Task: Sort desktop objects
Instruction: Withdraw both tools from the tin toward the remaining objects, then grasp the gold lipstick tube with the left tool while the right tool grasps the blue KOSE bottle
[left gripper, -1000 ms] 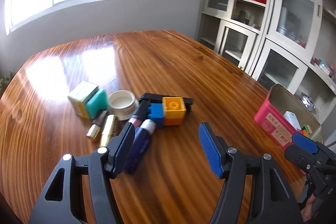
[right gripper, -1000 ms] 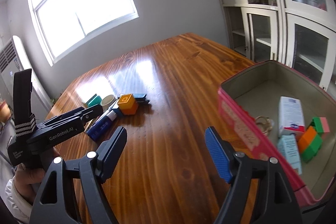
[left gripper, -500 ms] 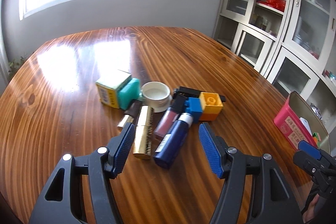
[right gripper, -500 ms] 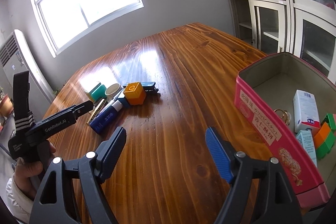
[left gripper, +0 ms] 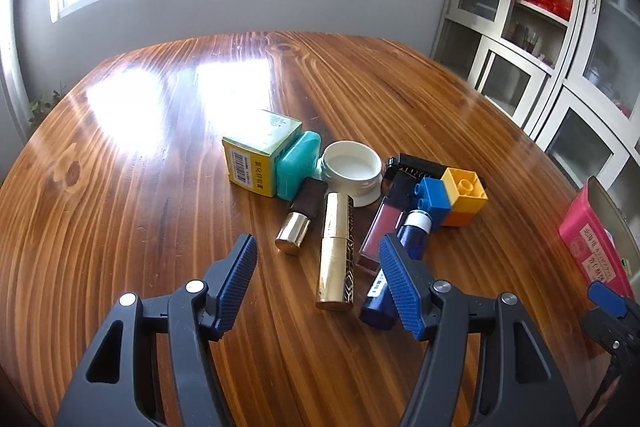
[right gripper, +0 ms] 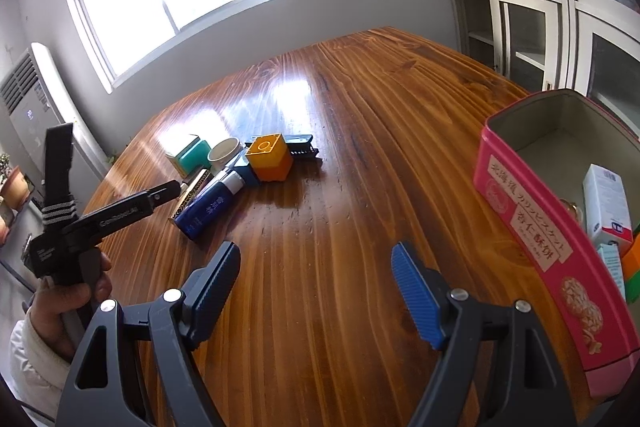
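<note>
Left wrist view. Left hand-held gripper (left gripper: 316, 267): released, jaws wide apart, nothing between the pads, low centre of frame. Gold tube (left gripper: 336, 251): lies flat on the bench (left gripper: 120, 207), lengthwise toward the camera, in the gap between the two pads and just beyond their tips. Judged rigid, light, smooth and liable to roll or slip; best taken across the middle of its barrel. Navy bottle (left gripper: 394, 267): flat, just right of the gold tube, partly hidden behind the right pad; judged light, stiff plastic. Pink gloss tube (left gripper: 380, 227) lies between the two. Short gold-capped lipstick (left gripper: 300, 219), white jar (left gripper: 352, 171), teal case (left gripper: 298, 163), yellow box (left gripper: 260, 155), blue brick (left gripper: 434, 197) and yellow-orange brick (left gripper: 464, 195) crowd the centre of frame, many touching. Pink tin (left gripper: 592, 247): right edge.

Right wrist view. Right hand-held gripper (right gripper: 316, 291): released, empty, over bare bench at lower centre. Cluster of objects sits upper left of centre, well apart from it. Pink tin, open, at right, already holds a white carton (right gripper: 606, 203) and other small items. Left hand-held gripper appears at left edge, aimed at the cluster.
</note>
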A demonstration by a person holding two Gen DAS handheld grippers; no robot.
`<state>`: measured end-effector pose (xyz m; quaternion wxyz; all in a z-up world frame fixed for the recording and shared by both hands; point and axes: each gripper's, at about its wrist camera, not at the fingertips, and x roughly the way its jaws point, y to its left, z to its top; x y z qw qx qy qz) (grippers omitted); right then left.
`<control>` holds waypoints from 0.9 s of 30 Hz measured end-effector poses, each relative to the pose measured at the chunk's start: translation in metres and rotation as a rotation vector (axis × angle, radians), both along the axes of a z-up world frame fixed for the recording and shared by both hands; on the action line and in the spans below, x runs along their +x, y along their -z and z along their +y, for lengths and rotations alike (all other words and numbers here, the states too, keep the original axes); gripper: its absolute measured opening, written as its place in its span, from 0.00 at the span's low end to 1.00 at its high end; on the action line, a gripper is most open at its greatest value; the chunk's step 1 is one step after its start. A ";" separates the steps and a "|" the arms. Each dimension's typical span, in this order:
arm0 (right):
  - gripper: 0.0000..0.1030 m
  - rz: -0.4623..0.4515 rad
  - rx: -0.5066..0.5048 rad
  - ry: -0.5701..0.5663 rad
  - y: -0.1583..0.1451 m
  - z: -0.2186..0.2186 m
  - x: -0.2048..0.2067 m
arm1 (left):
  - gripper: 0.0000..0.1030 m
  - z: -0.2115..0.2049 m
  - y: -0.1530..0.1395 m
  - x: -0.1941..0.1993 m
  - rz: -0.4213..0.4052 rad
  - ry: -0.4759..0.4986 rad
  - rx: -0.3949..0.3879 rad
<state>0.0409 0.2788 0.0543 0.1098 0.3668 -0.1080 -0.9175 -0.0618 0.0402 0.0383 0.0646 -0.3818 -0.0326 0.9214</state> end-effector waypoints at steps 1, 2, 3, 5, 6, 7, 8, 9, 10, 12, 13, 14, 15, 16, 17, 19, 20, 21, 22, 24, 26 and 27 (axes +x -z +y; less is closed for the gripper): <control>0.79 -0.002 0.001 -0.005 0.001 -0.002 0.000 | 0.65 0.001 0.002 -0.002 -0.003 0.005 -0.008; 0.79 -0.005 0.001 -0.010 0.002 -0.004 -0.001 | 0.65 0.002 0.004 -0.005 -0.010 0.010 -0.020; 0.79 -0.010 0.000 -0.014 0.003 -0.005 -0.001 | 0.65 0.004 0.006 -0.008 -0.015 0.014 -0.029; 0.79 -0.019 0.000 -0.021 0.005 -0.007 -0.004 | 0.64 0.004 0.011 -0.014 -0.031 0.018 -0.042; 0.79 -0.021 0.000 -0.023 0.005 -0.008 -0.004 | 0.60 0.004 0.014 -0.015 -0.040 0.016 -0.047; 0.79 -0.020 0.001 -0.023 0.005 -0.008 -0.005 | 0.58 0.002 0.015 -0.016 -0.037 0.016 -0.036; 0.79 -0.018 0.002 -0.023 0.005 -0.009 -0.005 | 0.55 0.001 0.015 -0.017 -0.037 0.014 -0.027; 0.79 -0.017 0.002 -0.023 0.005 -0.009 -0.005 | 0.52 0.001 0.014 -0.017 -0.040 0.014 -0.027; 0.79 -0.018 0.001 -0.023 0.005 -0.009 -0.005 | 0.50 0.000 0.014 -0.018 -0.040 0.015 -0.030; 0.79 -0.019 0.002 -0.028 0.006 -0.011 -0.006 | 0.45 0.000 0.016 -0.018 -0.050 0.024 -0.030; 0.79 -0.022 0.005 -0.033 0.007 -0.013 -0.007 | 0.45 0.000 0.017 -0.017 -0.052 0.029 -0.029; 0.79 -0.025 0.009 -0.037 0.008 -0.015 -0.009 | 0.45 -0.001 0.017 -0.016 -0.052 0.031 -0.027; 0.79 -0.028 0.012 -0.039 0.008 -0.017 -0.010 | 0.45 -0.002 0.017 -0.017 -0.054 0.033 -0.025; 0.79 -0.028 0.013 -0.041 0.008 -0.018 -0.011 | 0.45 -0.004 0.017 -0.018 -0.057 0.033 -0.021; 0.79 -0.023 0.014 -0.044 0.007 -0.019 -0.011 | 0.45 -0.005 0.016 -0.018 -0.058 0.033 -0.018; 0.79 -0.017 0.018 -0.046 0.005 -0.021 -0.010 | 0.45 -0.006 0.017 -0.018 -0.057 0.036 -0.020; 0.79 -0.021 0.018 -0.049 0.006 -0.021 -0.010 | 0.45 -0.005 0.017 -0.017 -0.058 0.041 -0.027; 0.79 -0.024 0.018 -0.052 0.006 -0.022 -0.010 | 0.45 -0.003 0.018 -0.016 -0.060 0.046 -0.033; 0.79 -0.027 0.021 -0.057 0.006 -0.024 -0.010 | 0.45 -0.001 0.020 -0.017 -0.069 0.053 -0.040; 0.79 -0.025 0.028 -0.062 0.005 -0.026 -0.010 | 0.45 0.002 0.022 -0.019 -0.084 0.061 -0.045; 0.79 -0.018 0.031 -0.064 0.003 -0.028 -0.010 | 0.45 0.004 0.022 -0.020 -0.085 0.064 -0.045; 0.79 -0.015 0.033 -0.064 0.003 -0.029 -0.010 | 0.45 0.004 0.022 -0.021 -0.085 0.065 -0.047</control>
